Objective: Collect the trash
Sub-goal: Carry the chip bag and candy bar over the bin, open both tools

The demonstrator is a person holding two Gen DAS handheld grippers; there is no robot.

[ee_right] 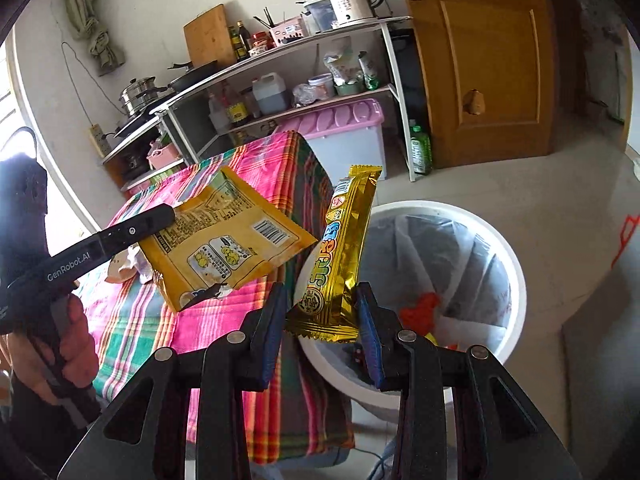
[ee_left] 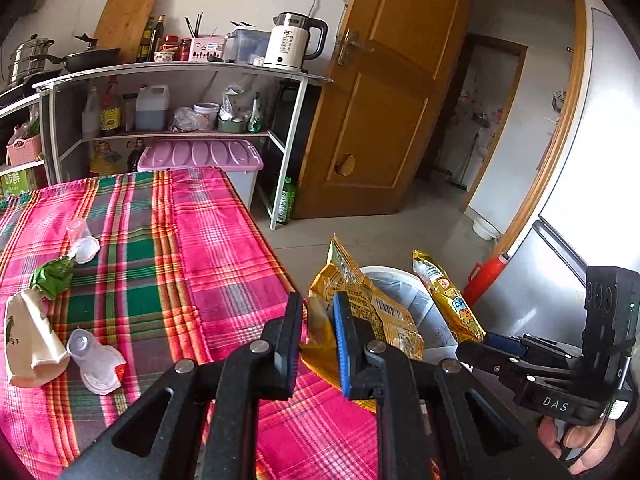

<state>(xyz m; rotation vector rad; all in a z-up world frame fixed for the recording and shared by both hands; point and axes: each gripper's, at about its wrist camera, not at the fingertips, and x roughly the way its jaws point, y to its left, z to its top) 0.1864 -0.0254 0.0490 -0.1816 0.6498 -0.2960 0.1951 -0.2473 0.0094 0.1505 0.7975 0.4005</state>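
My left gripper (ee_left: pixel 318 334) is shut on a yellow snack bag (ee_left: pixel 360 308) and holds it past the table's right edge, over the white trash bin (ee_left: pixel 400 276). The bag also shows in the right wrist view (ee_right: pixel 224 240). My right gripper (ee_right: pixel 320 320) has its jaws apart around a gold wrapper (ee_right: pixel 340 256) that stands upright between them above the lined bin (ee_right: pixel 516 264); it also shows in the left wrist view (ee_left: pixel 452 300). On the plaid tablecloth (ee_left: pixel 224 240) lie a paper cup (ee_left: pixel 32 340), a green wrapper (ee_left: pixel 54 278) and two clear plastic cups (ee_left: pixel 94 360).
A metal rack (ee_left: pixel 176 80) with a kettle (ee_left: pixel 292 40), bottles and pots stands behind the table. A pink-lidded storage box (ee_left: pixel 200 156) sits under it. A wooden door (ee_left: pixel 380 92) stands open. A fridge (ee_left: pixel 560 240) is at the right. A green bottle (ee_left: pixel 286 200) stands on the floor.
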